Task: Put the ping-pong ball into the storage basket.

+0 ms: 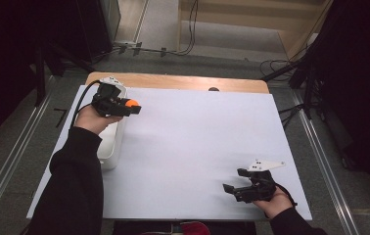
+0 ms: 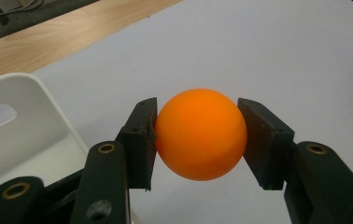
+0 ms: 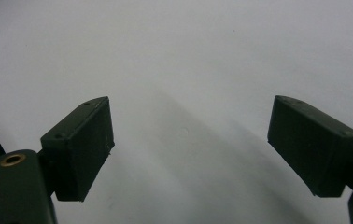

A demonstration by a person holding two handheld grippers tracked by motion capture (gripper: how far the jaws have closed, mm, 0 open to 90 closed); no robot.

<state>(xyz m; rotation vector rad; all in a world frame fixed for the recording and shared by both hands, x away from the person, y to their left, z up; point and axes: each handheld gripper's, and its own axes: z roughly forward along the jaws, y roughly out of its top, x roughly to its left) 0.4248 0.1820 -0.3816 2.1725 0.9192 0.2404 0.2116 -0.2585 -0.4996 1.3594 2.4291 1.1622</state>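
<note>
An orange ball (image 2: 201,134) is clenched between the pads of the left hand-held gripper (image 1: 133,106), held off the table (image 1: 197,147), just beyond the far end of the white bin (image 1: 110,147) that lies below and beside that gripper. Contact is made only at the ball's two sides, so a slip is likely if the grip is eased or the hand is jolted; the ball would then probably roll away over the smooth white surface. If it is let go here, the bin could be missed. The right hand-held gripper (image 1: 234,188) is spread wide, nothing between its jaws, well apart near the table's near edge.
</note>
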